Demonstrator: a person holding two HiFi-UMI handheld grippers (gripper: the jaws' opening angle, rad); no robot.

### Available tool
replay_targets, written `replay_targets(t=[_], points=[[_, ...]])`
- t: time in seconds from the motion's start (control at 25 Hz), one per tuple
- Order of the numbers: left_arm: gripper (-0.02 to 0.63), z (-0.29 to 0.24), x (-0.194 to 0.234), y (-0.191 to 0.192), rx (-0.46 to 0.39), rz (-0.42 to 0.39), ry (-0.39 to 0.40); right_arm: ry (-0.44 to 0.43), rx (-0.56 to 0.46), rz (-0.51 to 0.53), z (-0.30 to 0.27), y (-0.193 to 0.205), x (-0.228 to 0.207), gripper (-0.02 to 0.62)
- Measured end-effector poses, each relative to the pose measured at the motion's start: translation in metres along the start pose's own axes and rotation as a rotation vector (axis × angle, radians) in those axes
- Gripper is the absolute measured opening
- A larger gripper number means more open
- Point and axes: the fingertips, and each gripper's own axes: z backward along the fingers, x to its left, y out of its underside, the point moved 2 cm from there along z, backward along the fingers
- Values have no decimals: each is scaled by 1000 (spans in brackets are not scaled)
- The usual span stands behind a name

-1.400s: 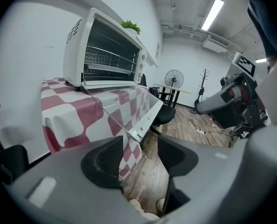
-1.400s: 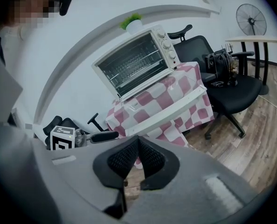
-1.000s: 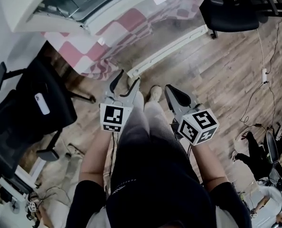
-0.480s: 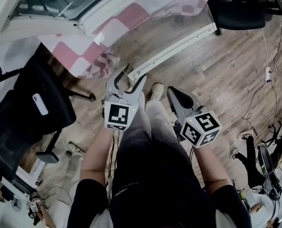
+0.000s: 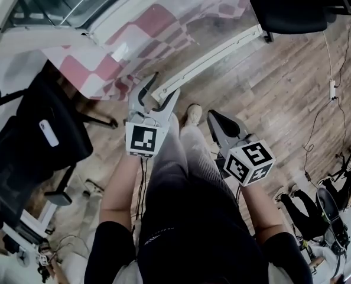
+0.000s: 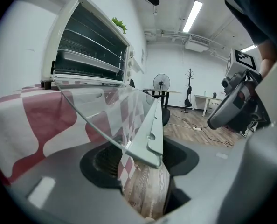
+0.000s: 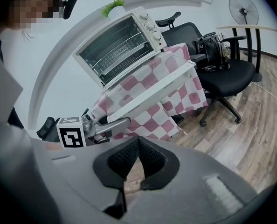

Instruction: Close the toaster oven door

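The white toaster oven stands on a red-and-white checkered cloth, with its glass door swung down and open. The door's white handle bar reaches out toward me. My left gripper is open, and the bar's near corner hangs just over the gap between its jaws. From above, the left gripper sits at the end of the handle bar. My right gripper is shut and empty, lower and to the right. In the right gripper view the right gripper points at the oven.
A black office chair with a phone on its seat stands to the left. Another black chair sits right of the table. Cables and a power strip lie on the wood floor. A person's legs show at far right.
My left gripper has moved up and forward to the end of the door's handle bar. The right gripper has barely shifted.
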Motion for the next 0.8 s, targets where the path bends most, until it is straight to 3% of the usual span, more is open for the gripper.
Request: replay_targets(t=[0.2, 0.8], points=[[273, -5, -2, -7, -14, -13, 8, -1, -16, 1, 7, -2, -3, 3], [281, 3, -9, -20, 17, 74, 20, -25, -64, 14, 28, -16, -2, 3]])
